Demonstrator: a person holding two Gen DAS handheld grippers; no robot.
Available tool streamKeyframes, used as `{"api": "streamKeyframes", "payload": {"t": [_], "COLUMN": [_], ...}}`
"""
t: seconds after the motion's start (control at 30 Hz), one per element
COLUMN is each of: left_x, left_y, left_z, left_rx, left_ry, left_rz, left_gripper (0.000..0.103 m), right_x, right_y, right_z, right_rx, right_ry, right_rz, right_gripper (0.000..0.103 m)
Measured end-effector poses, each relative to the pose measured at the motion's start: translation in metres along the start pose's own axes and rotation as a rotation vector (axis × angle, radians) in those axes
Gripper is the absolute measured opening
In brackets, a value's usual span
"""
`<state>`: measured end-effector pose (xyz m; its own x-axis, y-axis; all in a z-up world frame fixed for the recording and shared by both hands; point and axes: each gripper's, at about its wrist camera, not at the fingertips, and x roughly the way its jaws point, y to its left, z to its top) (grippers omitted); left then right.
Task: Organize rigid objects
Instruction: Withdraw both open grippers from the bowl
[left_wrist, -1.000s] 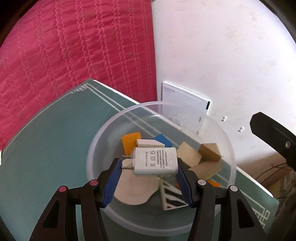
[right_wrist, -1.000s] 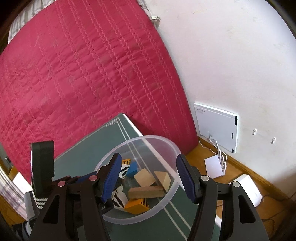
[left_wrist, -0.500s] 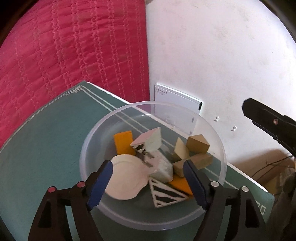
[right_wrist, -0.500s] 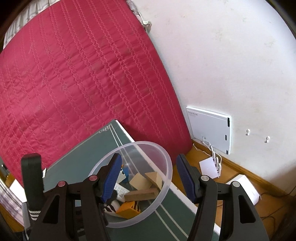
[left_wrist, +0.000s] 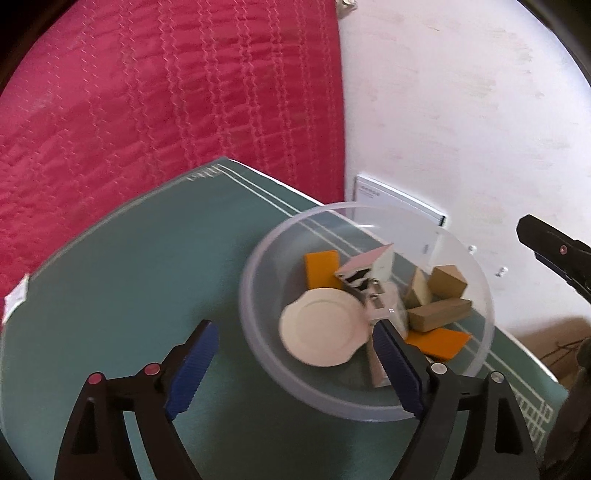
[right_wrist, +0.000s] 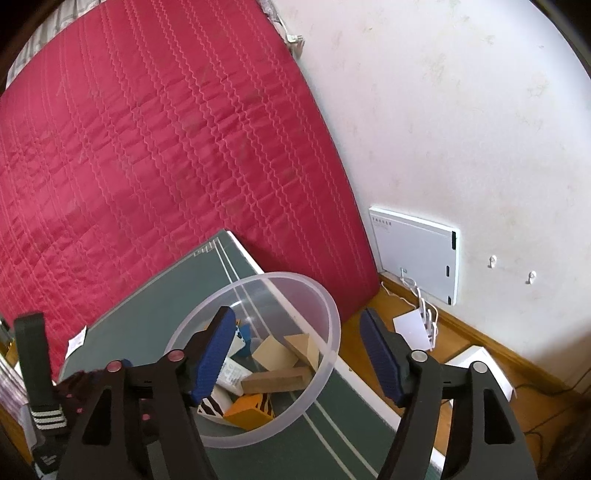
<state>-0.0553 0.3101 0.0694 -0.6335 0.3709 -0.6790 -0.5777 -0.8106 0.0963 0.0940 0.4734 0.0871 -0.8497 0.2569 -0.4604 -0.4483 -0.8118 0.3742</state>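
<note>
A clear plastic bowl (left_wrist: 248, 295) stands on the green table mat (left_wrist: 110, 280). It holds a white round plate (left_wrist: 317, 332), an orange block (left_wrist: 321, 267), wooden blocks (left_wrist: 439, 314), a striped block (left_wrist: 354, 275) and the white charger (left_wrist: 388, 308). My left gripper (left_wrist: 293, 326) hovers over the bowl's near-left side; its jaws are opening with nothing between them. Above the bowl's (right_wrist: 327, 369) right rim my right gripper (right_wrist: 297, 314) is also opening and holds nothing. The wooden blocks (right_wrist: 277, 380) show below it.
A red quilted mattress (left_wrist: 147, 110) leans on the white wall behind the table. A white wall panel (right_wrist: 417, 254) with cables and white boxes (right_wrist: 476, 365) lie on the wooden floor to the right. The table's edge runs just right of the bowl.
My left gripper opened and the white charger dropped into the bowl. That gripper then shifted left, so the bowl sits further right. The right jaws widened a little.
</note>
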Motion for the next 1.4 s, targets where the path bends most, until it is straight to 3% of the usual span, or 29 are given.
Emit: {"api": "streamKeyframes", "payload": {"t": [0.23, 0.57, 1.0, 1.4], "left_x": [-0.018, -0.036, -0.052, -0.050], "left_y": [0.002, 0.006, 0.013, 0.019], "left_z": [-0.007, -0.013, -0.024, -0.030], "left_rx": [0.025, 0.031, 0.008, -0.009], "left_ry": [-0.073, -0.121, -0.164, -0.141], "left_rz": [0.134, 0.203, 0.288, 0.284], "left_gripper": [0.097, 0.102, 0.102, 0.102], "right_x": [0.003, 0.010, -0.001, -0.002], "right_y": [0.007, 0.015, 0.028, 0.056], "right_z": [-0.006, -0.012, -0.025, -0.045], "right_rx": [-0.038, -0.073, -0.193, -0.349], "right_ry": [0.017, 0.062, 0.028, 0.049], "right_rz": [0.010, 0.025, -0.028, -0.023], "right_gripper": [0.081, 0.098, 0.100, 0.100]}}
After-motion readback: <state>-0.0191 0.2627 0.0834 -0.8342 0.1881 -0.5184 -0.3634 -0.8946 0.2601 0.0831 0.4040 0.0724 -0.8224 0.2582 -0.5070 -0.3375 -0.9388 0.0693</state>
